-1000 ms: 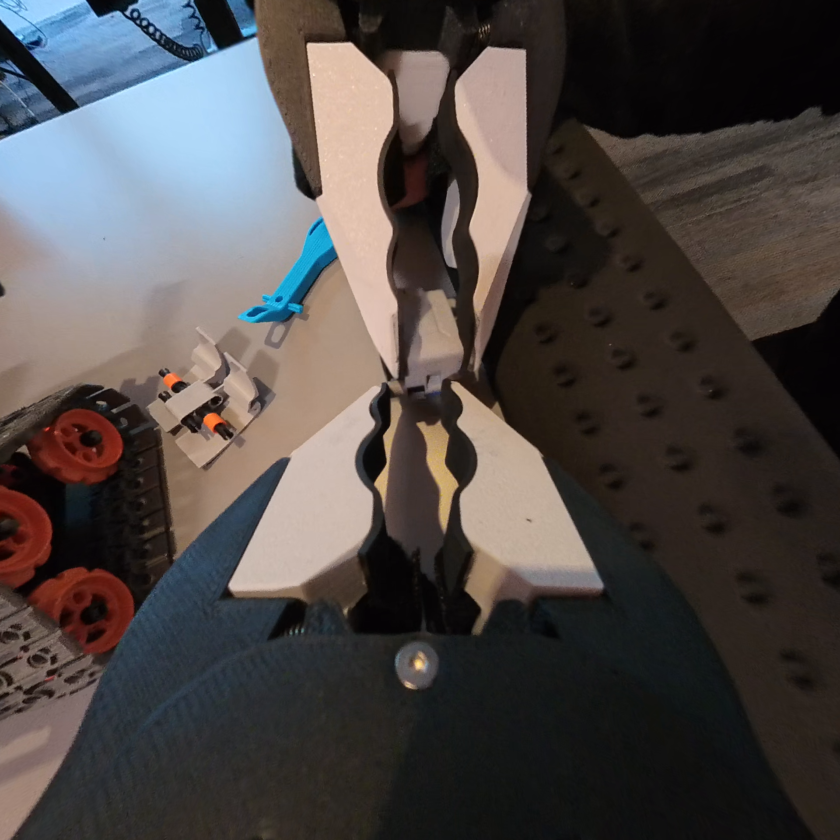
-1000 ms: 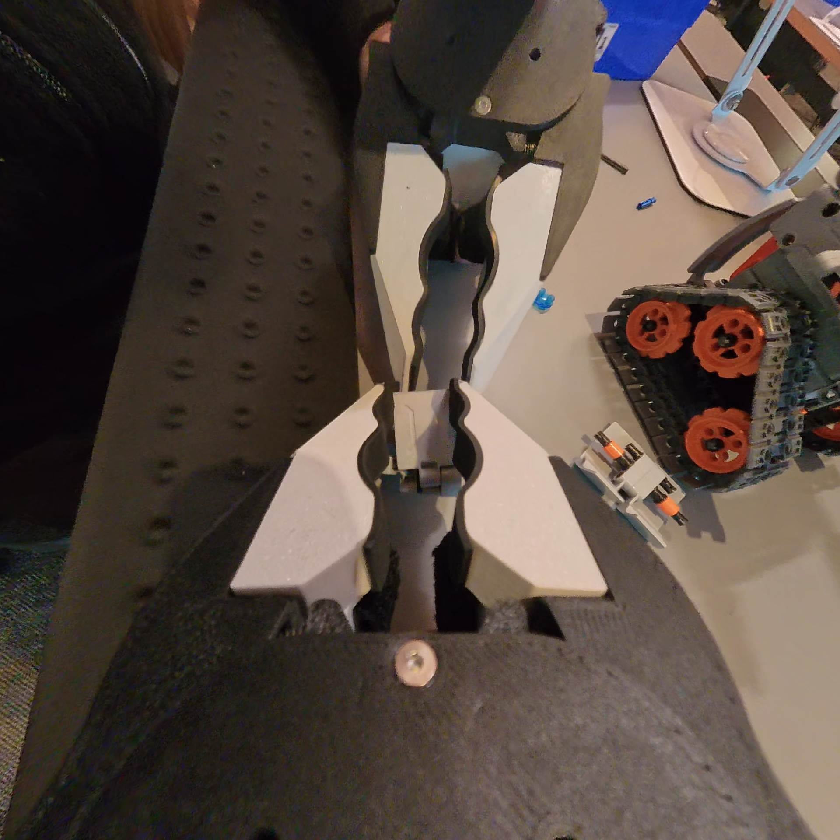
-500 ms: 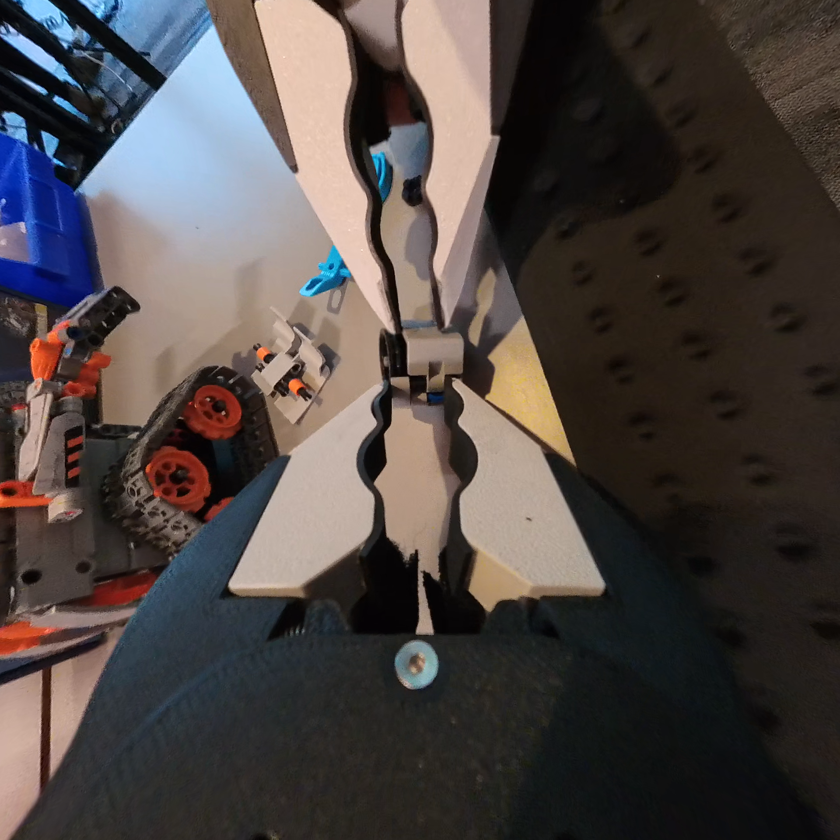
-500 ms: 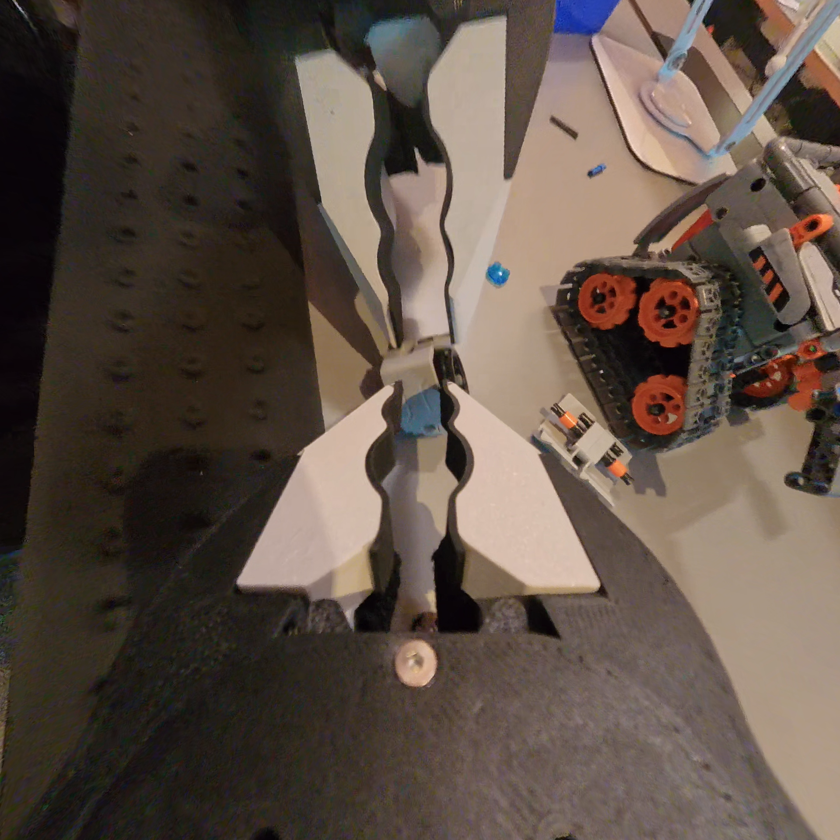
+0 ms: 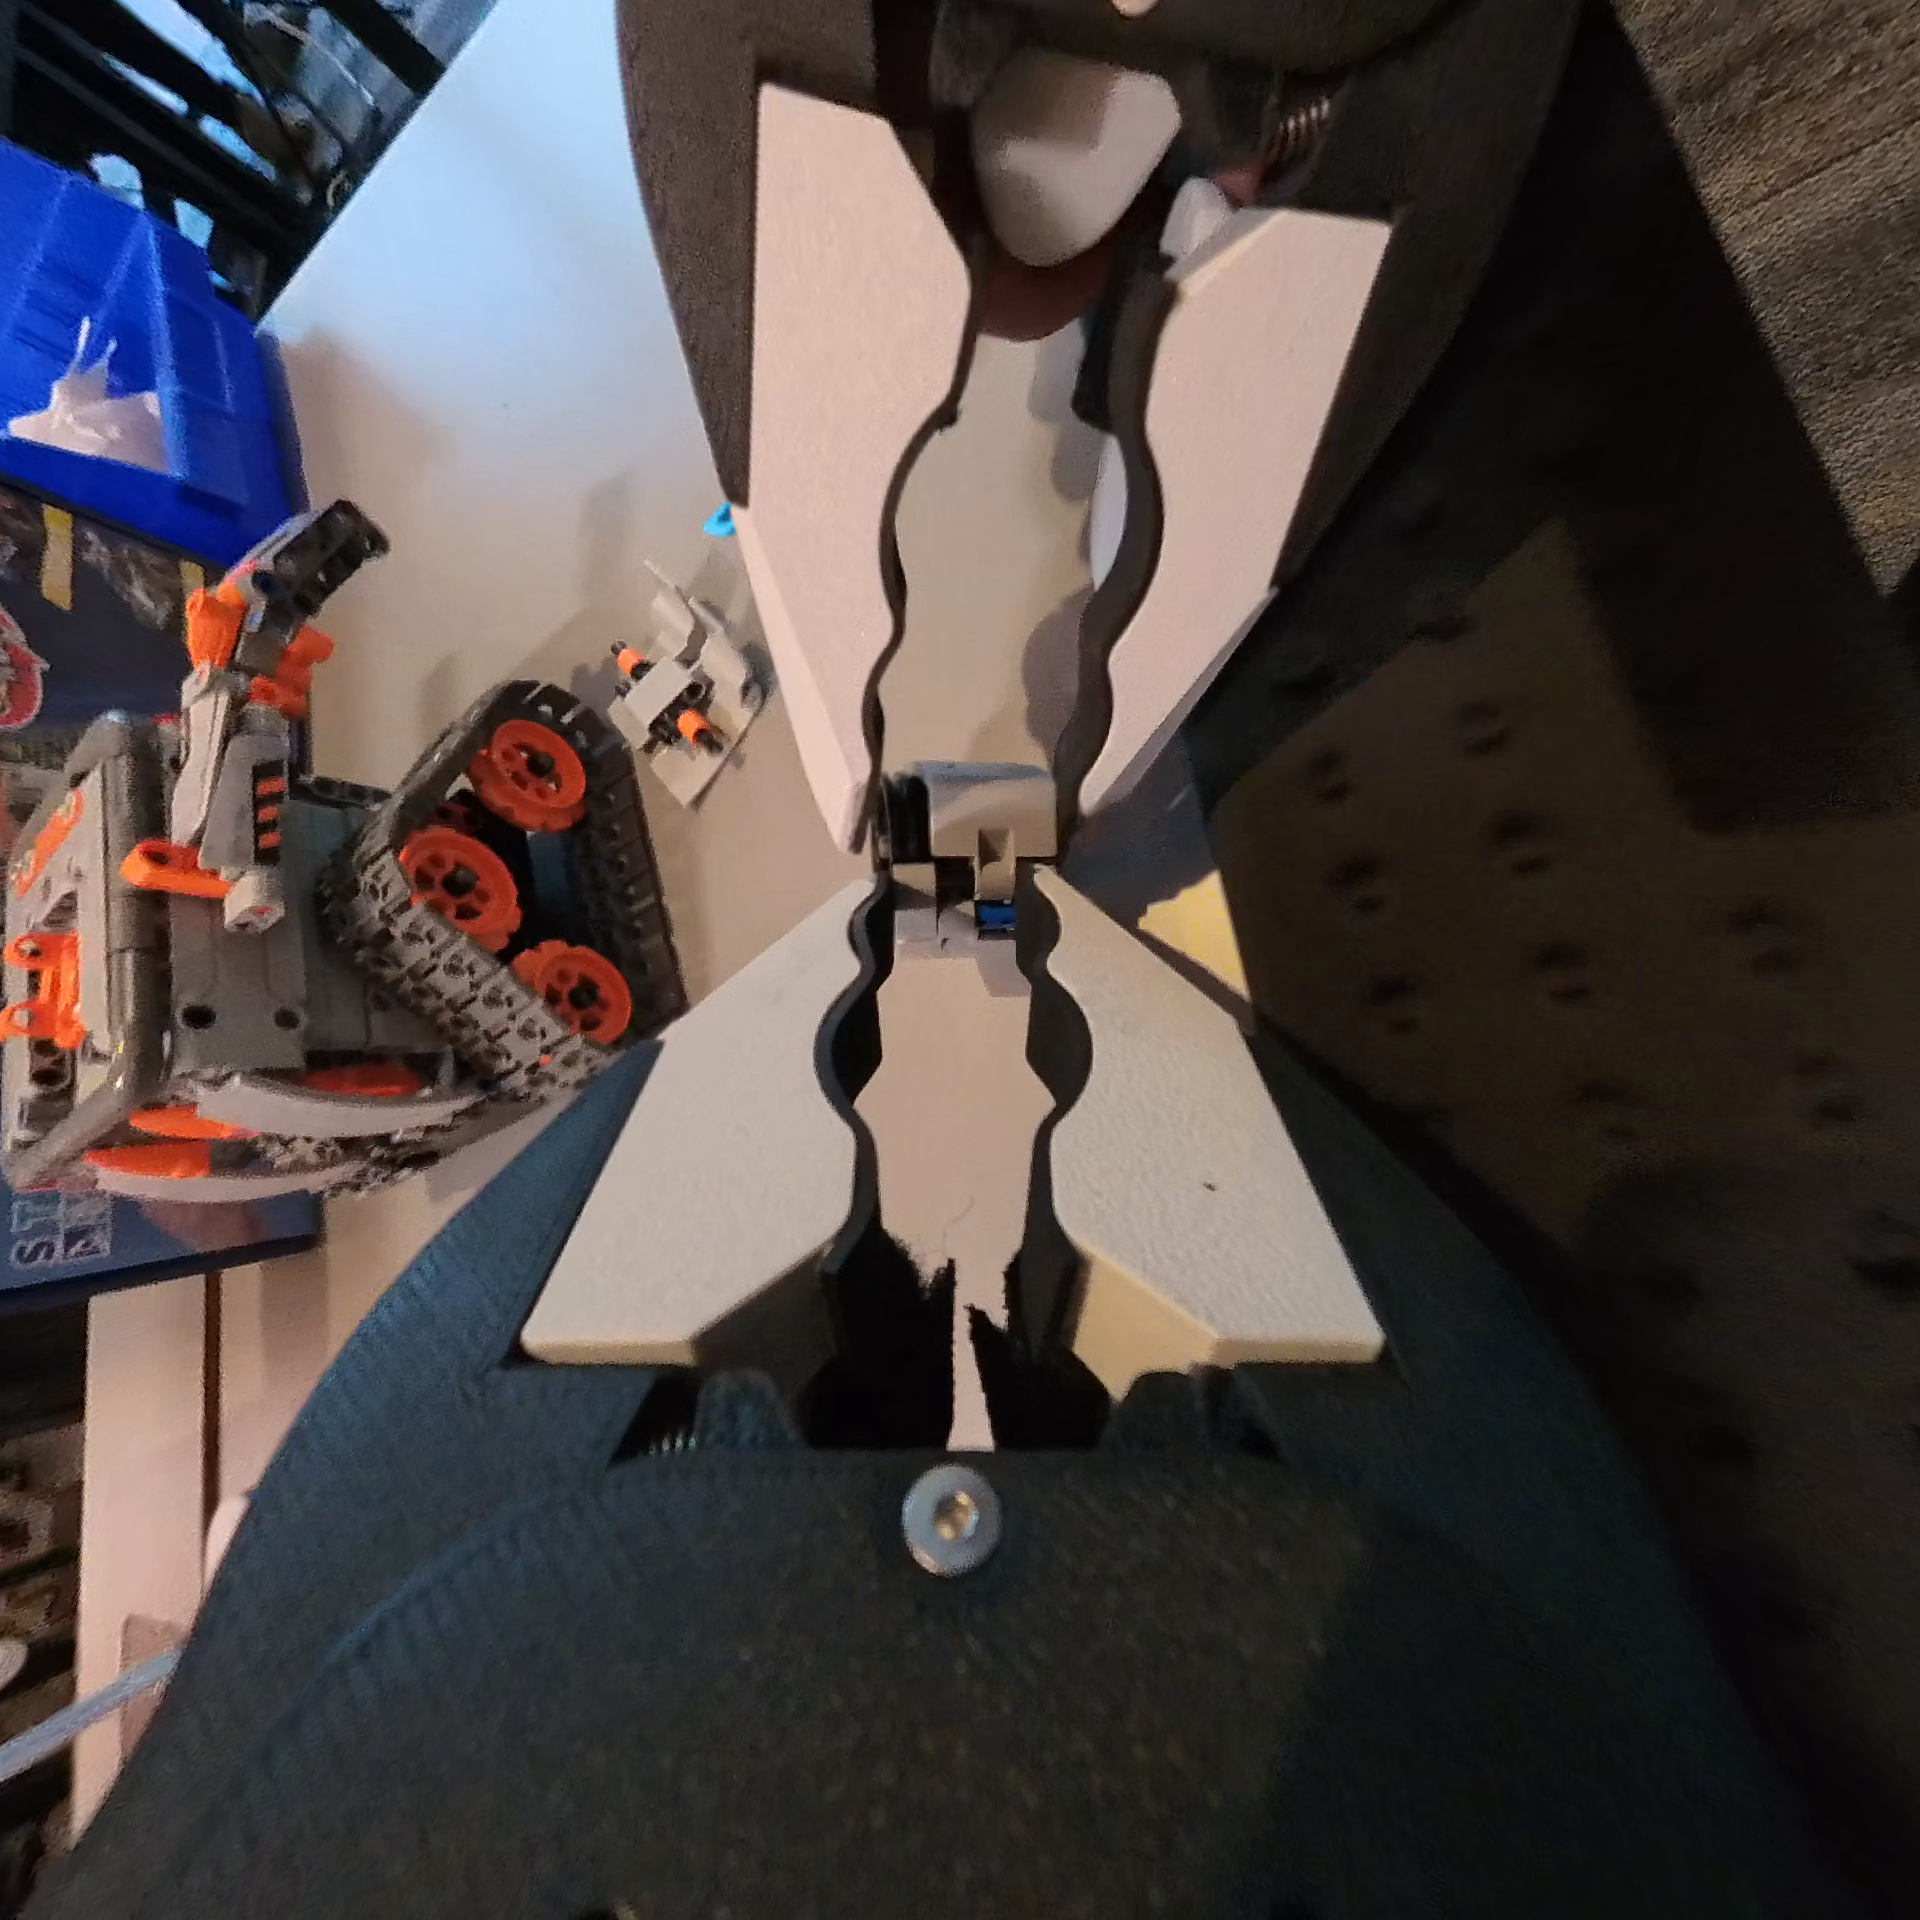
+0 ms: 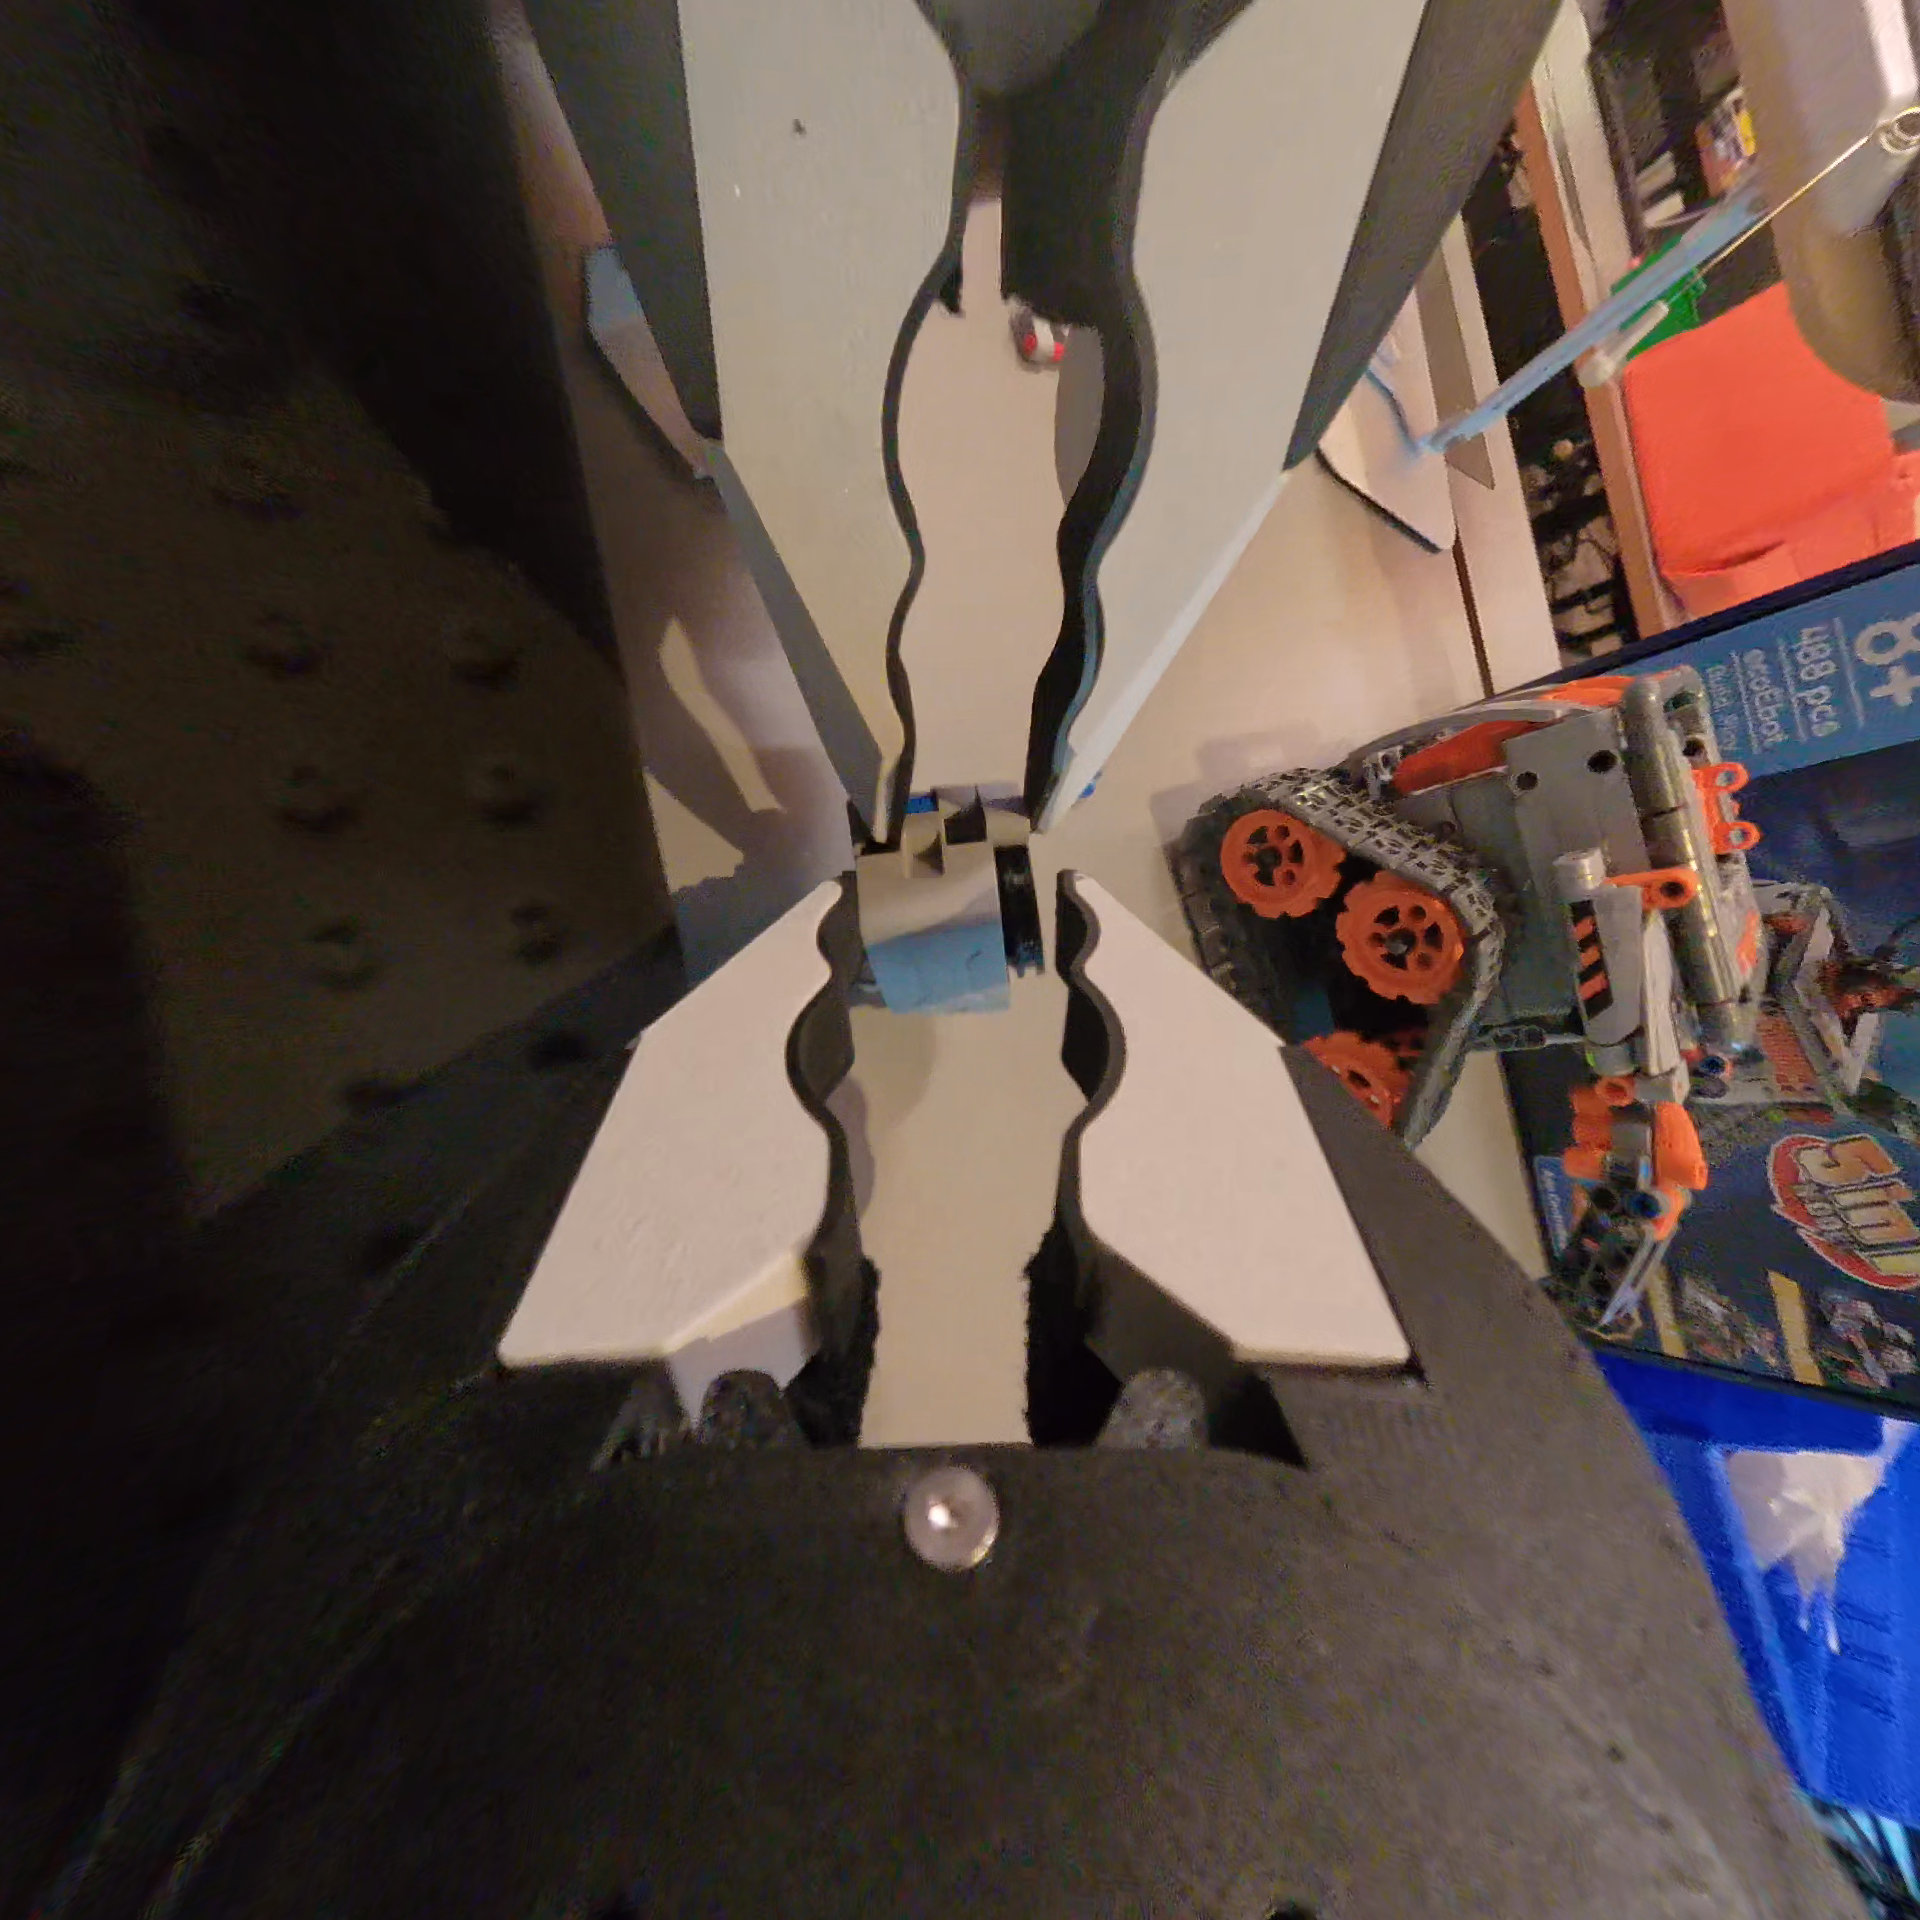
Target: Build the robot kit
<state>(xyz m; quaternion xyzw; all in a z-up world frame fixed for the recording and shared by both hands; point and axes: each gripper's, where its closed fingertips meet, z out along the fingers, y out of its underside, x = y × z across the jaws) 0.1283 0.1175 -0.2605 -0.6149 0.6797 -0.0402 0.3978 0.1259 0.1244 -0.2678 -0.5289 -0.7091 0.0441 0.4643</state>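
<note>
at the centre of both views your left gripper (image 5: 956,883) and right gripper (image 6: 951,904) each pinch one end of a small grey brick assembly (image 6: 935,925), light, rigid, likely to snap apart.

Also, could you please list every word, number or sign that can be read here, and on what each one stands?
I do not copy out writing; this is where it stands.
Dark blue box by the tracked toy: white print at its top corner, a red and yellow logo lower.
Same box, left wrist view: white letters along its edge, cut off.
Left gripper, right gripper, grey brick piece between them: none.
</note>
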